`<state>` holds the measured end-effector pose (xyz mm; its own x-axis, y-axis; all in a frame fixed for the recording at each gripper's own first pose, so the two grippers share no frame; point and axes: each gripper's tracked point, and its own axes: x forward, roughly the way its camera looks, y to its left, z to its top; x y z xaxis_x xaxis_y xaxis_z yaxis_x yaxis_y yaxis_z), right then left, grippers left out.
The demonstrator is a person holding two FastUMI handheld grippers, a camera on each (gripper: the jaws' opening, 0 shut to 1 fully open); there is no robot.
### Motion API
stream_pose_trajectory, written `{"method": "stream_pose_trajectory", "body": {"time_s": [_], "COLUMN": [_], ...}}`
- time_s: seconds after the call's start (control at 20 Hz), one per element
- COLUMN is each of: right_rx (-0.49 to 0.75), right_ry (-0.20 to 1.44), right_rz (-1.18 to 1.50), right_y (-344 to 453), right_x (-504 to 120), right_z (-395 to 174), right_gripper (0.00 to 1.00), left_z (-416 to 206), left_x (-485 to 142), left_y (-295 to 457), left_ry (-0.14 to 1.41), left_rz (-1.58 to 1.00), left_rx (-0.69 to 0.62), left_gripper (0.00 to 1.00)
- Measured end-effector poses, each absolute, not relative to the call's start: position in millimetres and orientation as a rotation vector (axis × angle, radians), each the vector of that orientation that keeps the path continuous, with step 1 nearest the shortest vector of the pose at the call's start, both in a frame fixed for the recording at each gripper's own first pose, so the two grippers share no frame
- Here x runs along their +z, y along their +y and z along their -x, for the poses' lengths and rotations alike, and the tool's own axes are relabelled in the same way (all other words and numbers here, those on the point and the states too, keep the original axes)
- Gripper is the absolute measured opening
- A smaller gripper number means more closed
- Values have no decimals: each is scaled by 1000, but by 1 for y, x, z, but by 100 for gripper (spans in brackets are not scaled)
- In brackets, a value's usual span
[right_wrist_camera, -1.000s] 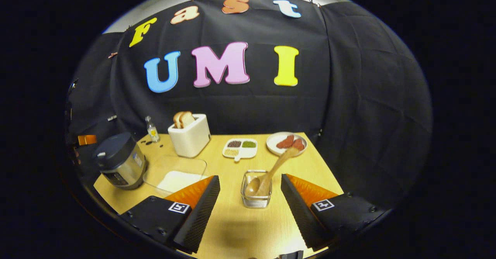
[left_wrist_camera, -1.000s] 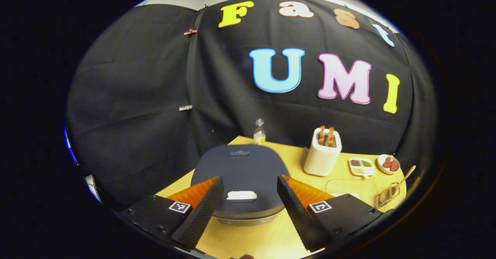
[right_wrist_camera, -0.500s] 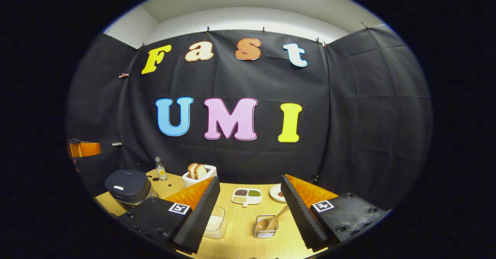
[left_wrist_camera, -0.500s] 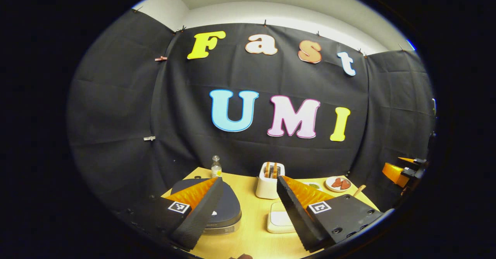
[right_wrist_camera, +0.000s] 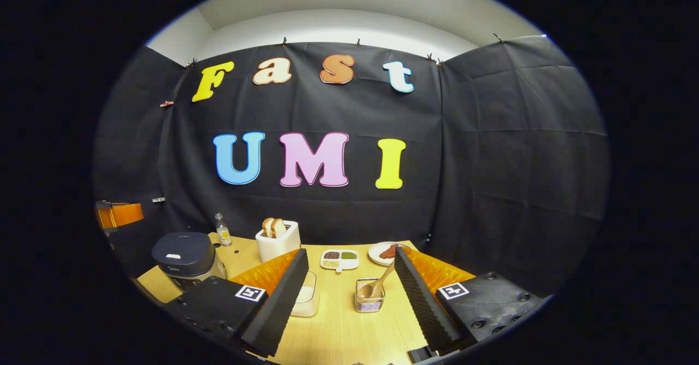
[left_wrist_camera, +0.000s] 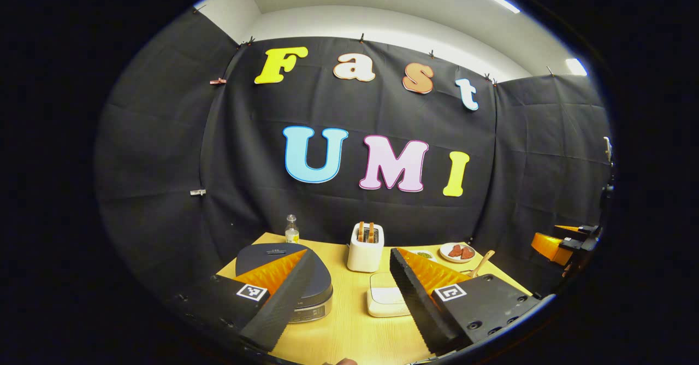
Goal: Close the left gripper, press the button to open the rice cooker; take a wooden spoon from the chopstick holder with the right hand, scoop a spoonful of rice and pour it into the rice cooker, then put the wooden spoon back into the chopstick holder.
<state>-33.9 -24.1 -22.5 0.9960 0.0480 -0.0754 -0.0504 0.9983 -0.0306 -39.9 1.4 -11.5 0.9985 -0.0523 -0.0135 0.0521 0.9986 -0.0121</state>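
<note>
The rice cooker stands at the table's left with its dark lid down and a white button on top. It sits low left as the rice cooker, partly behind a finger of my open left gripper, which holds nothing. A wooden spoon leans in the clear chopstick holder, just ahead of my open, empty right gripper. The clear rice container lies left of the holder, half hidden by a finger. The spoon's handle pokes up at the right.
A white toaster with bread, a small bottle, a divided dish and a plate of red pieces line the back of the wooden table. The left gripper shows at far left, the right gripper at far right.
Both grippers have drawn back and lifted away from the table, so everything looks smaller and lower. The left one was right over the cooker's lid a second ago. Both have stayed open.
</note>
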Motion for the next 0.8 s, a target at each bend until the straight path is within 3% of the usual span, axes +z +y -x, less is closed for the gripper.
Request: {"method": "stream_pose_trajectory", "body": {"time_s": [0.8], "right_rx": [-32], "right_ry": [128], "right_rz": [-39], "right_y": [-35], "right_x": [-44], "right_z": [33], "right_gripper": [99], "left_z": [26], "left_x": [-18], "left_y": [-22], "left_ry": [39], "left_rz": [-9], "left_rx": [-105], "left_gripper": [95]}}
